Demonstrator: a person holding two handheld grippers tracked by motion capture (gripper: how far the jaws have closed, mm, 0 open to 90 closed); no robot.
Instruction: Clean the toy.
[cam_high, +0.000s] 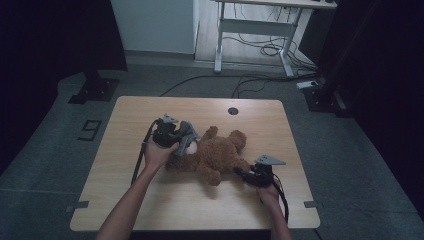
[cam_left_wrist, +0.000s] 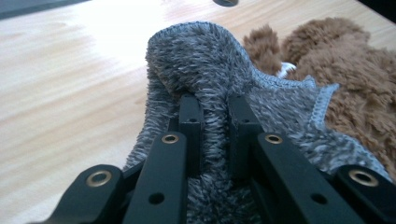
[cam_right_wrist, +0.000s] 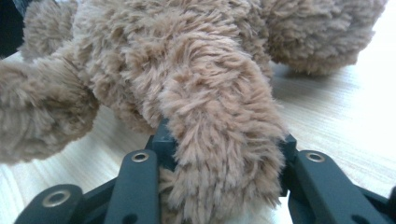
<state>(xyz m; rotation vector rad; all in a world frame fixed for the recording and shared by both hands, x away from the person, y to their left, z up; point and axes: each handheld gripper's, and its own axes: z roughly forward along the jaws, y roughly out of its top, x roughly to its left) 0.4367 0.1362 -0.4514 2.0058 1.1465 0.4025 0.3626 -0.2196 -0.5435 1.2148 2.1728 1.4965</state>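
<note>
1. In the high view the person's left hand (cam_high: 159, 152) rises from the bottom of the frame to left of centre, forearm angled up and to the right, fingers wrapped around the left tongs (cam_high: 181, 137).
2. The right hand (cam_high: 268, 192) comes up at the lower right and holds the right tongs (cam_high: 240, 173), which point left toward the toy.
3. A brown teddy bear (cam_high: 217, 152) lies on its side at the centre of the light wooden table (cam_high: 125, 195). Its fur is long, shaggy and matted.
4. The left tongs are clamped on a fold of grey fleece cloth (cam_left_wrist: 205, 70). In the left gripper view the pile bulges up between the two black jaws, and a stitched hem runs along the cloth's right edge, against the bear (cam_left_wrist: 359, 79).
5. The right tongs stand fairly wide and are clamped on one plush limb (cam_right_wrist: 219, 121) of the bear, a thick rounded paw that fills the space between the jaws.
</note>
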